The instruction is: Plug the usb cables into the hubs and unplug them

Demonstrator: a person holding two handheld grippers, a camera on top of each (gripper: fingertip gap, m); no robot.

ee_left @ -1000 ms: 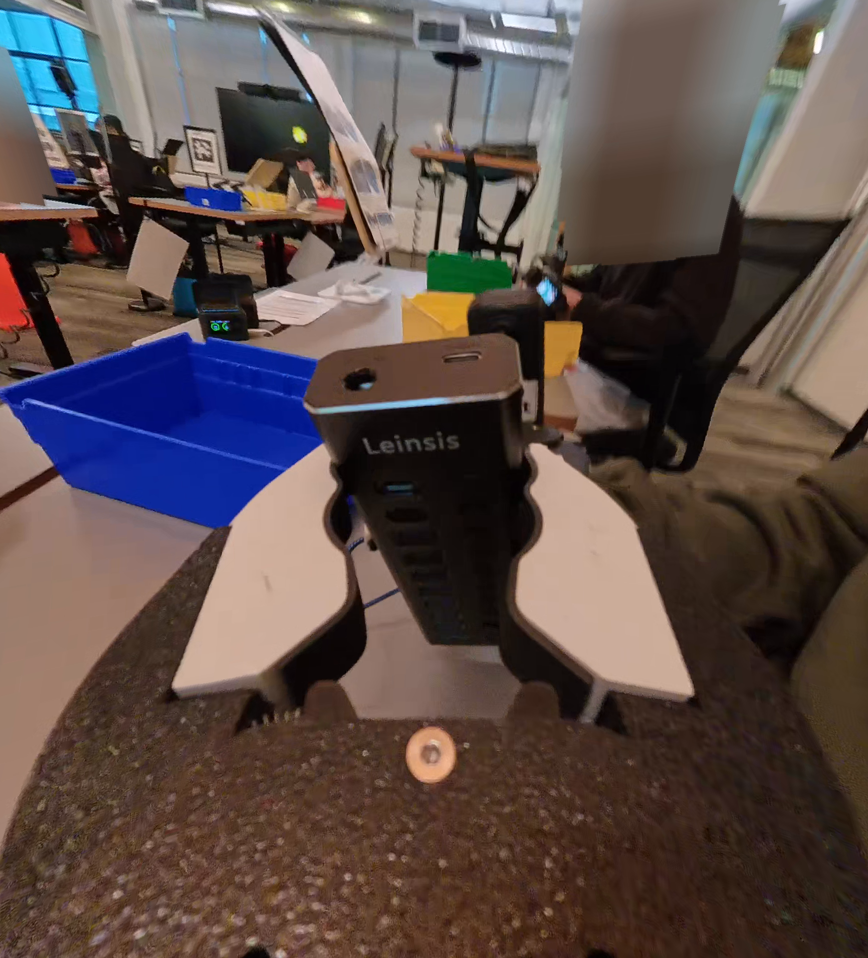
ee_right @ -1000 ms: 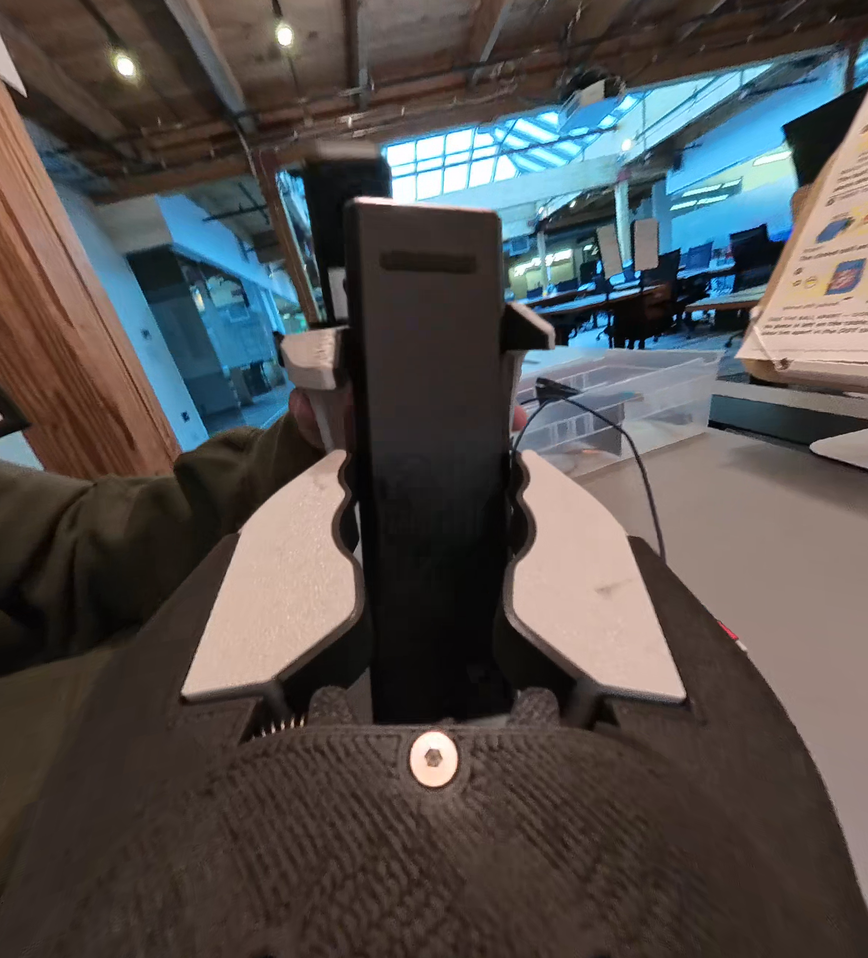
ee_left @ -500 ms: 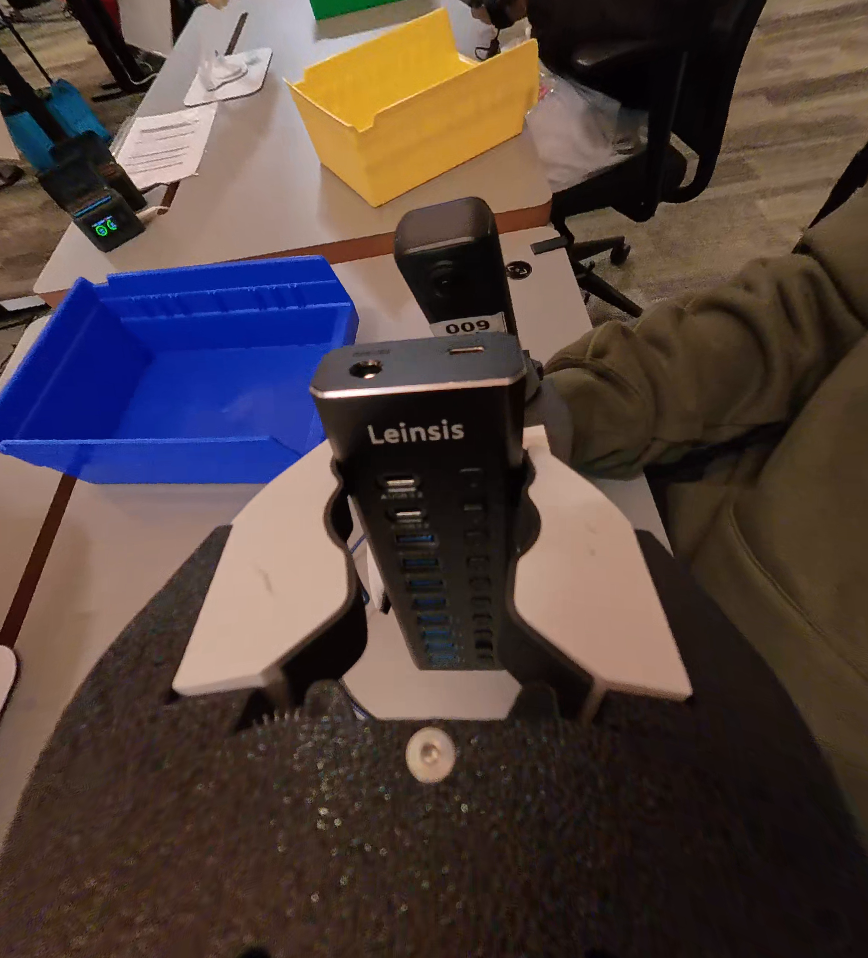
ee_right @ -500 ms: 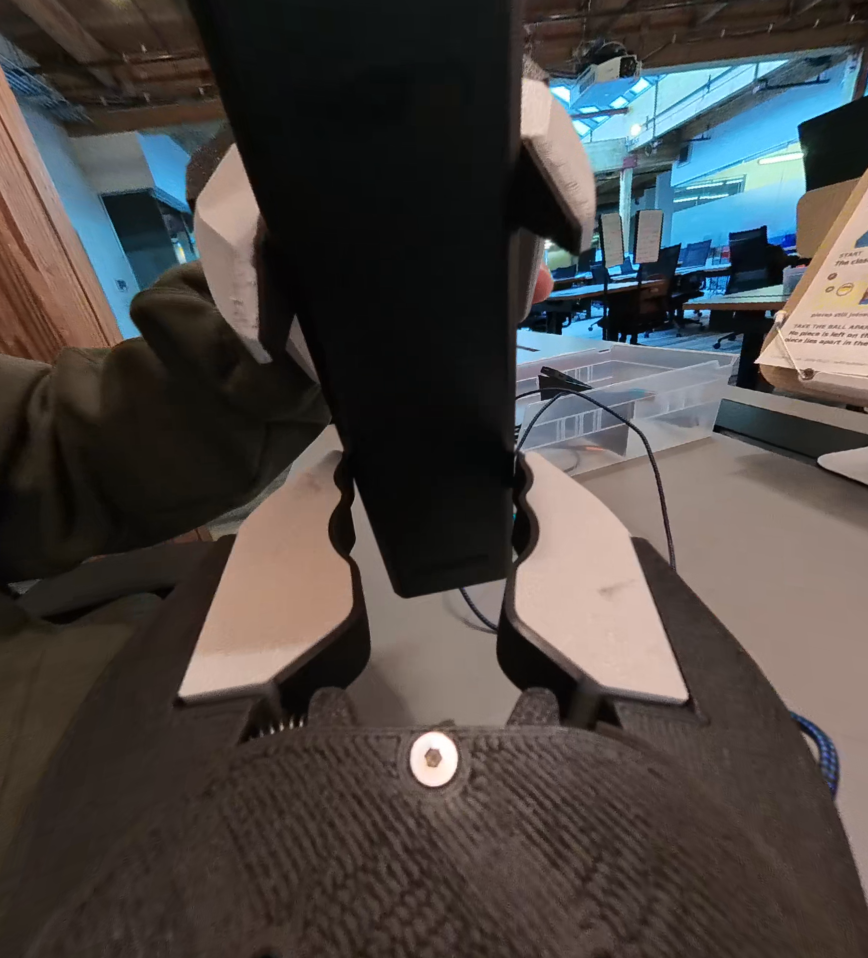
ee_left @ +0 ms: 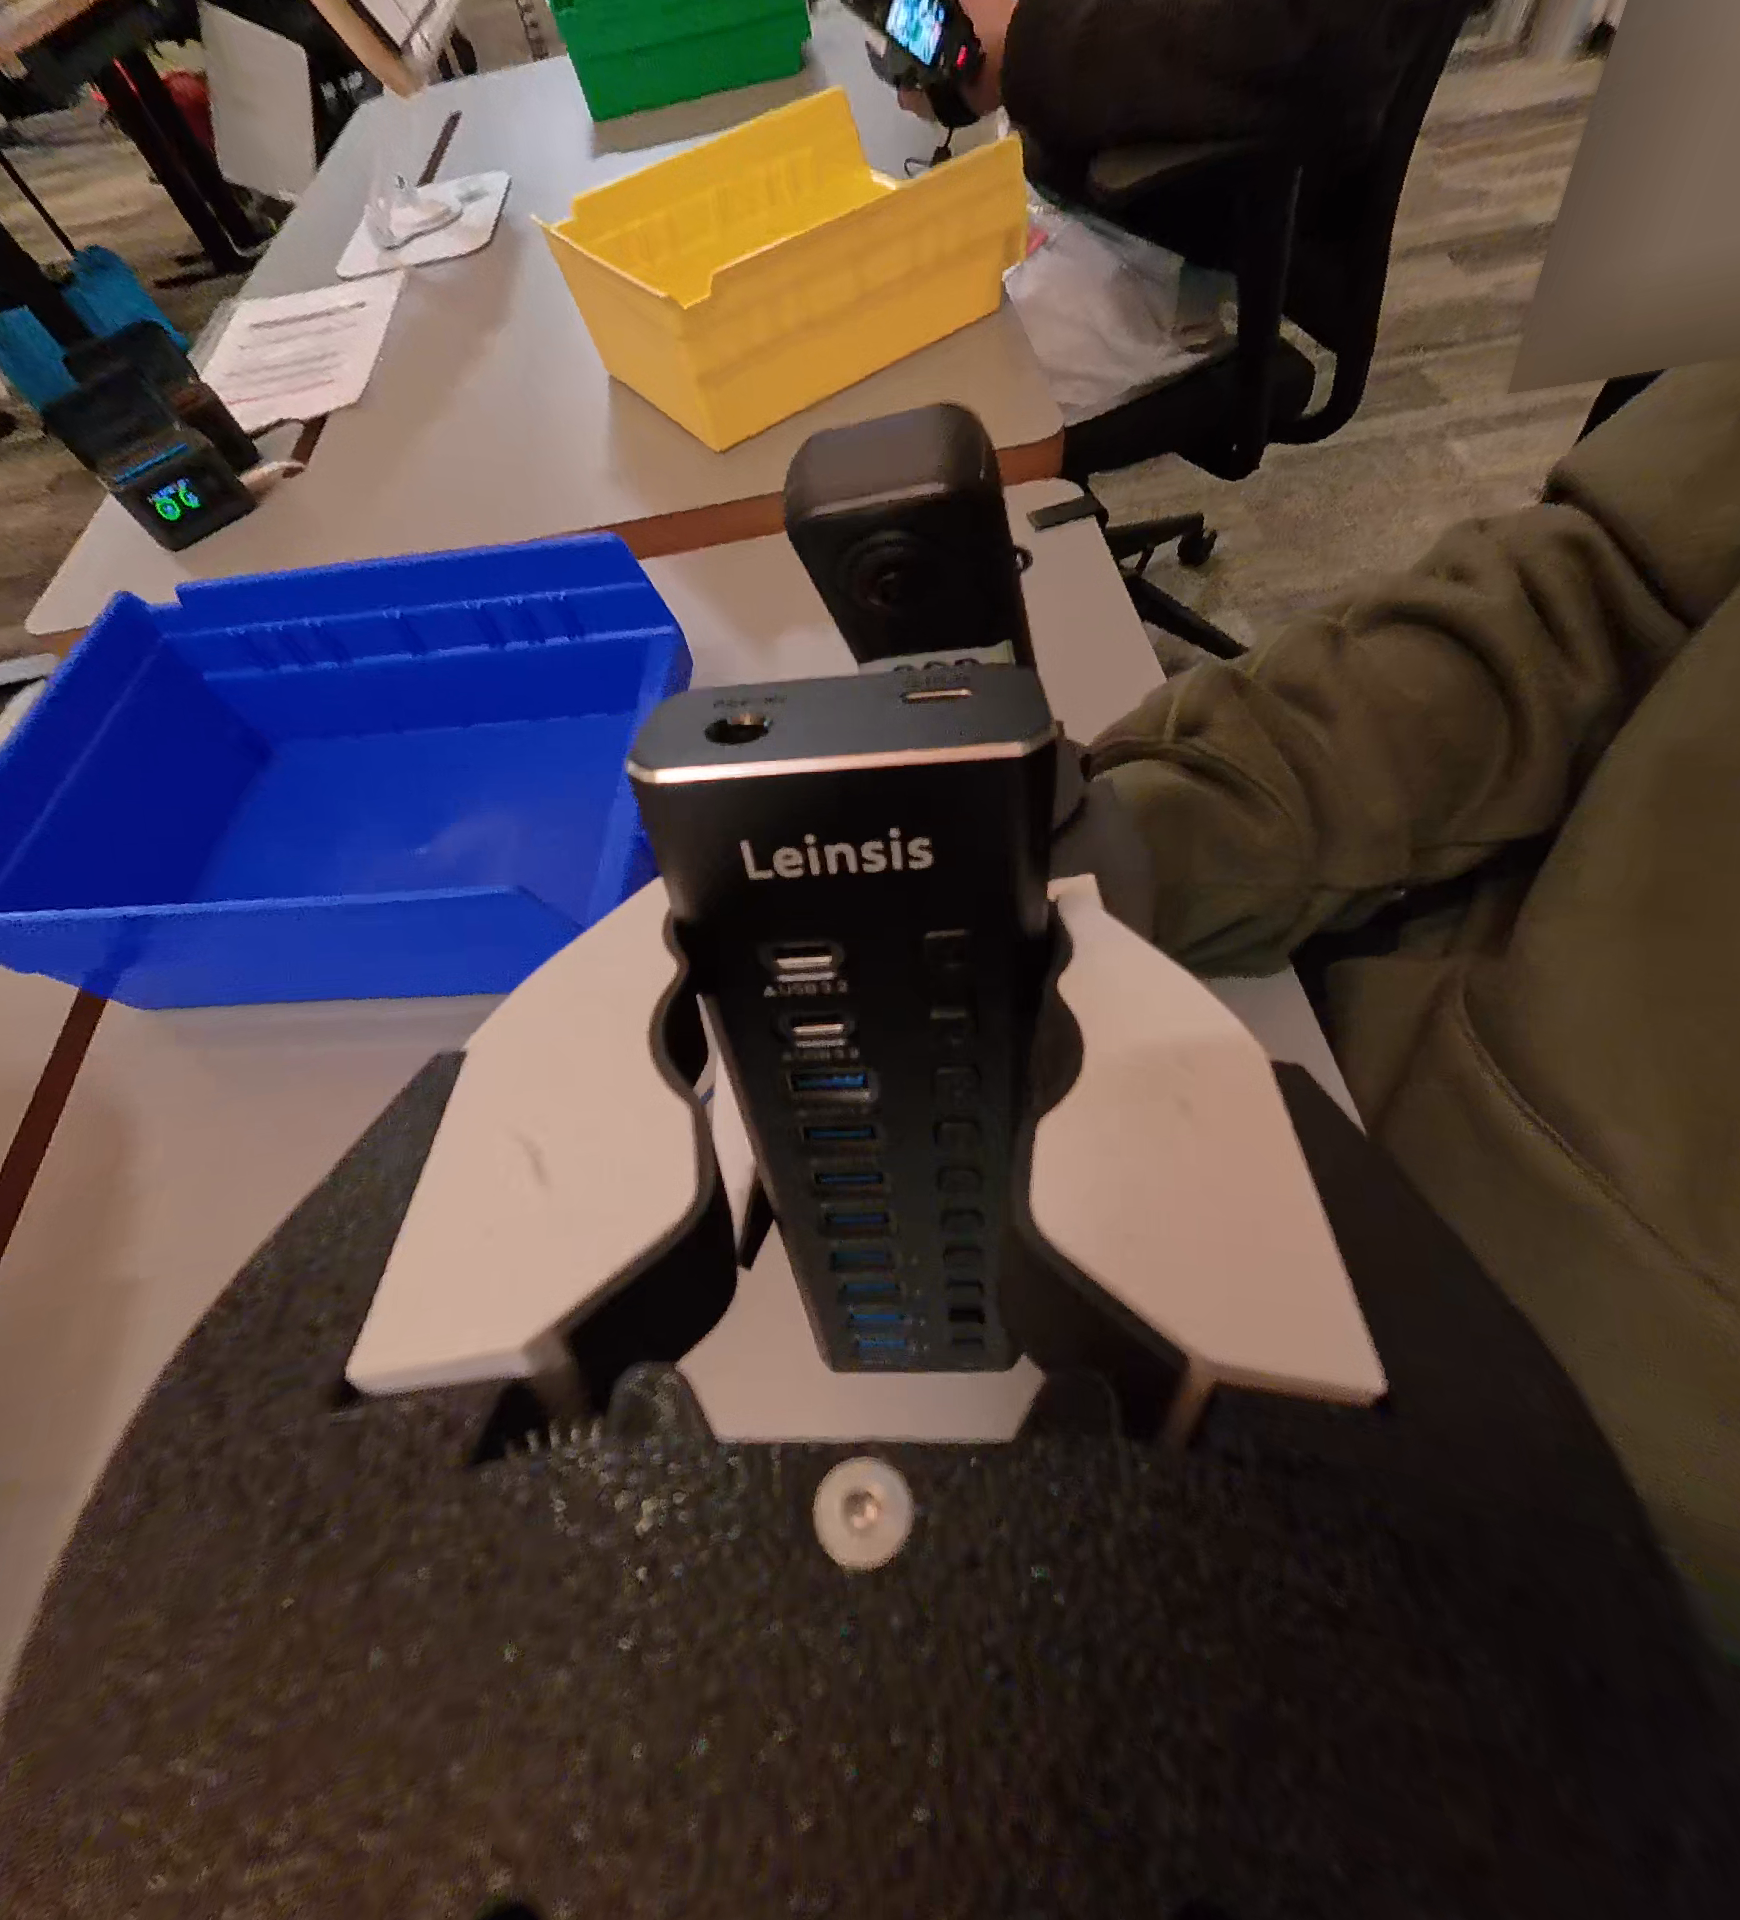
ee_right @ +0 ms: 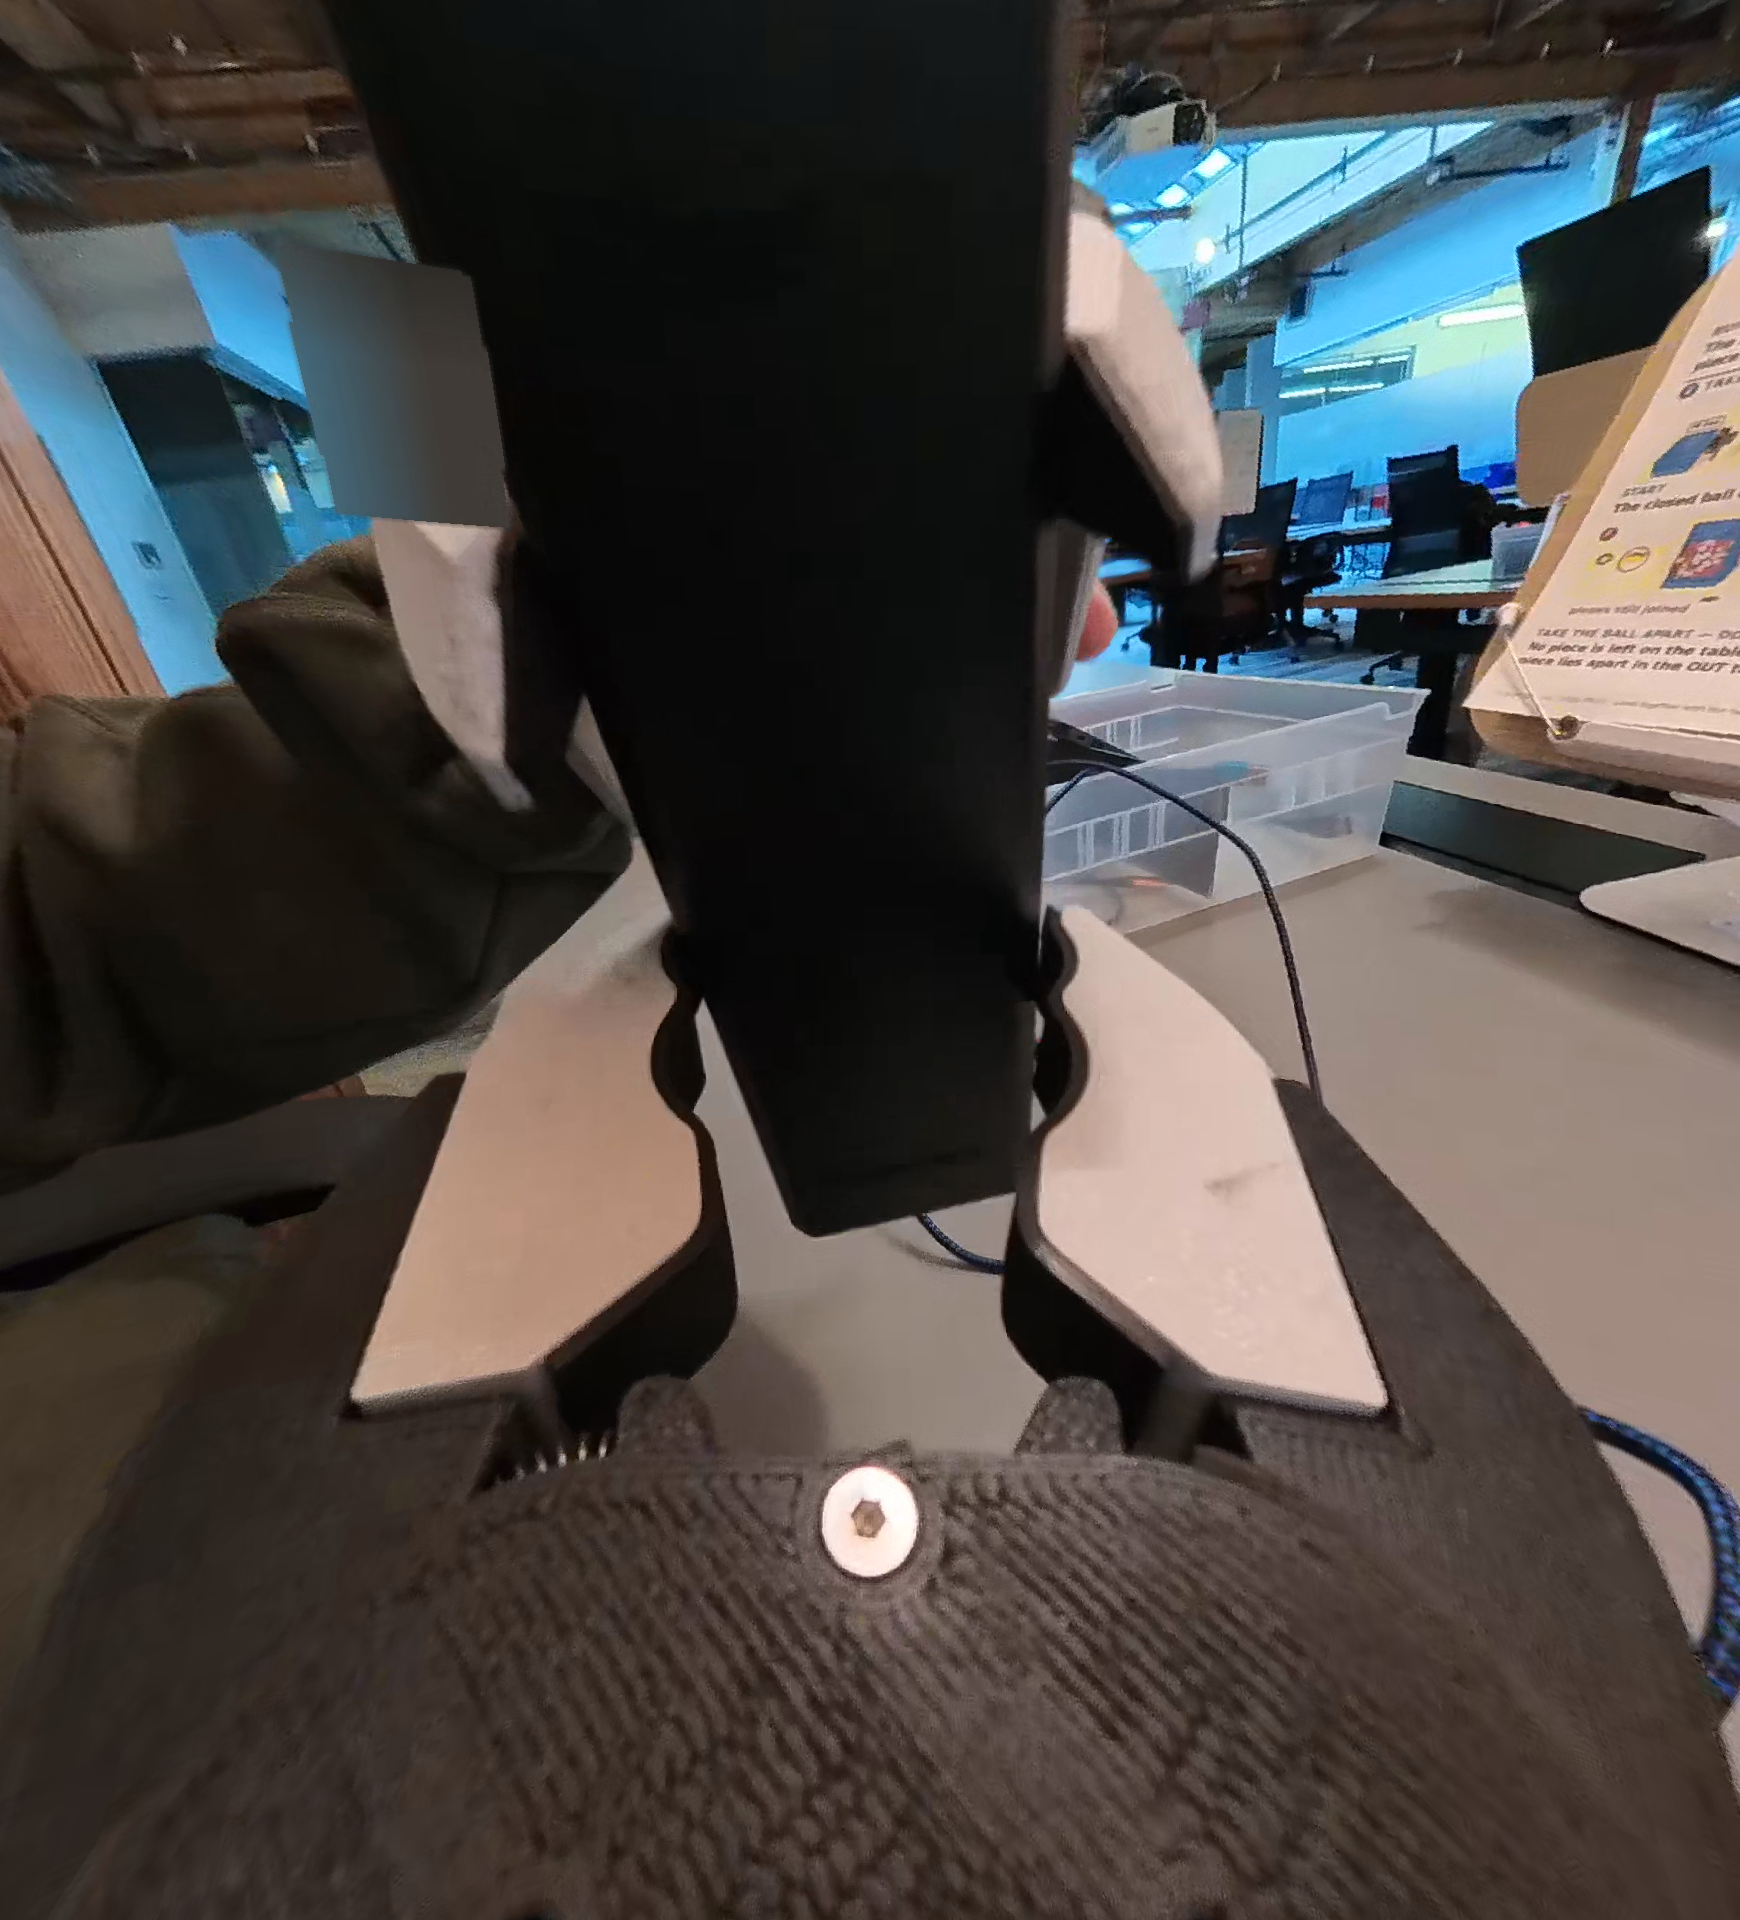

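Two tools met on one black hub, which stood upright above the grey tabletop. The left tool gripped it by its long sides, both fingers pressed against the casing, with the column of ports facing the camera (the upper two grey, the rest blue). None of those ports carried a plug. At the hub's top end sat a round socket and a small slot.

From the right wrist view the same hub showed its plain dark back, tilted, its lower end hanging between the fingers of the right tool. Those fingers were set narrowly about it; the right one seemed to touch its edge, while a slim gap showed on the left, so whether they actually clamped it I could not tell. Higher up the left tool's pale fingers flanked the hub, held by a hand in an olive sleeve.

A blue braided cable curled on the tabletop at the right tool's side, and a thin dark cable arched behind the hub. Beyond lay a clear plastic tray. Left of the hub, in the left wrist view, rested a blue bin, and a yellow bin stood farther off on the next tabletop.
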